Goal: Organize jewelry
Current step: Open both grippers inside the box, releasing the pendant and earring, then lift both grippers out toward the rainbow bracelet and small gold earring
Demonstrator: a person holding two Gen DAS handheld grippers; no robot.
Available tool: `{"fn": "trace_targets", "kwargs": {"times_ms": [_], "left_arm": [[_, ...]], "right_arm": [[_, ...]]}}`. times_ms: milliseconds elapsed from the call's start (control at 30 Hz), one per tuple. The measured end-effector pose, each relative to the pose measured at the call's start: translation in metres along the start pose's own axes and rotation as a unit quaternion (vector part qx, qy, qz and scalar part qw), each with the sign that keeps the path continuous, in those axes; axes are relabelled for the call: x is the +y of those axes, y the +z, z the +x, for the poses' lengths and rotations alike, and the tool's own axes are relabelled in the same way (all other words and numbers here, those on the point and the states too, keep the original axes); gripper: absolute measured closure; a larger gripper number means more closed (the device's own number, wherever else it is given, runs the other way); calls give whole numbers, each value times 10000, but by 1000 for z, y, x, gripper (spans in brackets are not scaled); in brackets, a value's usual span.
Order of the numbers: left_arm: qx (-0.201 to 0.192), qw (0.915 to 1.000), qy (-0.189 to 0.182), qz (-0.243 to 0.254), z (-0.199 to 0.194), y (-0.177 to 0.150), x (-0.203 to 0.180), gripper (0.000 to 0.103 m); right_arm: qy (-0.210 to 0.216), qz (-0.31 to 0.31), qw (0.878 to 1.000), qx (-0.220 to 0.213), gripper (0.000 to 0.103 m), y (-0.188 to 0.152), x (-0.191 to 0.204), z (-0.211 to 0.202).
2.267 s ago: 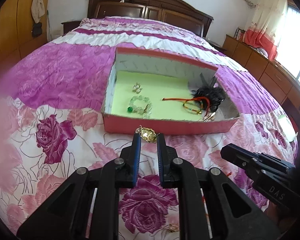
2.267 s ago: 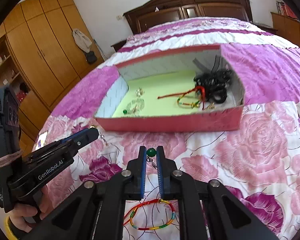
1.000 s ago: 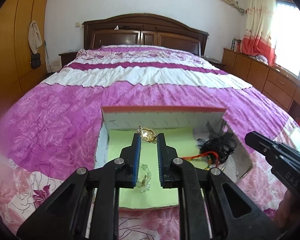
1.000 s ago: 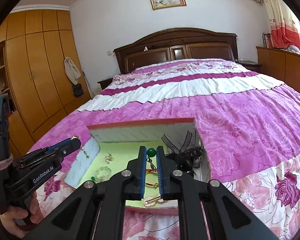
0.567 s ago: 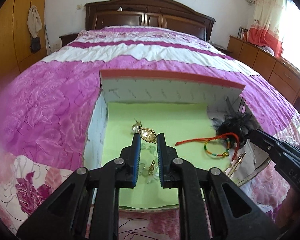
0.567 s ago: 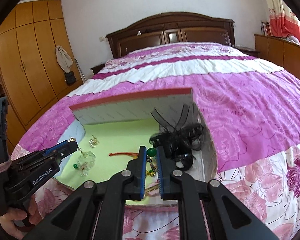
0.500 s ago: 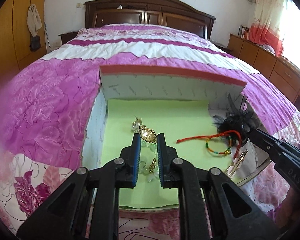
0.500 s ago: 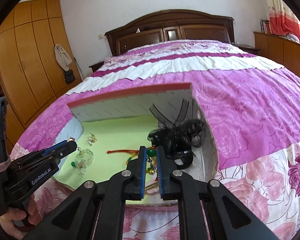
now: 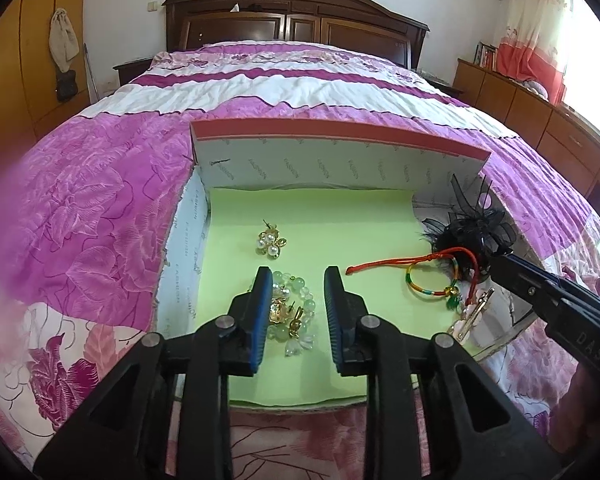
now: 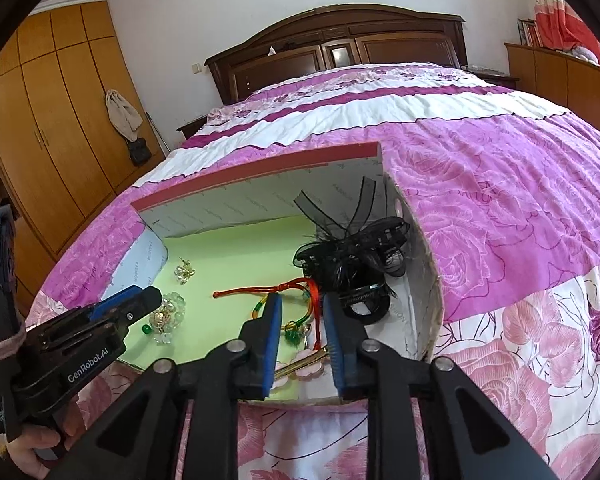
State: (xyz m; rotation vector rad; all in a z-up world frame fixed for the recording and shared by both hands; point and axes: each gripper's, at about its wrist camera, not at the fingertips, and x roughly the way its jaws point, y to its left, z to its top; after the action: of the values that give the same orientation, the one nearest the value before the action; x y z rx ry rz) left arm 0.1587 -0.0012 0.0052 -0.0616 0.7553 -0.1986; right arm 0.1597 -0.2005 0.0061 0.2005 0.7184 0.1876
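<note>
- Jaws wide on the left gripper (image 9: 294, 276), nothing between them, and it hangs over the near left part of the box (image 9: 340, 138).
- Down below it lies the beaded bracelet (image 9: 296, 312), pale green and clear beads, with a gold ornament (image 9: 279, 309) resting on it, close to the box's left wall.
- Further toward the far wall, a pair of pearl earrings (image 9: 270, 242) sits alone on the green lining.
- Over to the right gripper (image 10: 299, 304): fingers apart as well, gripping nothing, poised above the near right corner of the box.
- Under it, a red cord (image 10: 256, 291) and a multicoloured bangle (image 10: 300, 314) with a green bead pendant (image 10: 291, 335) lie tangled together.
- Black mesh hairpiece (image 10: 352, 256) fills the right end, against the right wall.
- Pink flower clip (image 10: 306, 362) lies at the near edge.
- Box rests on the pink floral bedspread (image 10: 500, 208).
</note>
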Motion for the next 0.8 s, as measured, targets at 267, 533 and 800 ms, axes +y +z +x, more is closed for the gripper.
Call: {"fn": "trace_targets", "kwargs": {"times_ms": [267, 533, 800], "left_arm": [[-131, 9999, -43, 16, -23, 4, 0, 83], [-197, 9998, -88, 17, -54, 6, 1, 82], [-95, 9997, -159, -165, -84, -6, 13, 81]], "right_arm": [[158, 87, 9997, -182, 73, 5, 2, -23], [409, 244, 9986, -231, 73, 9, 6, -57], [473, 190, 9987, -66, 73, -1, 16, -92]]}}
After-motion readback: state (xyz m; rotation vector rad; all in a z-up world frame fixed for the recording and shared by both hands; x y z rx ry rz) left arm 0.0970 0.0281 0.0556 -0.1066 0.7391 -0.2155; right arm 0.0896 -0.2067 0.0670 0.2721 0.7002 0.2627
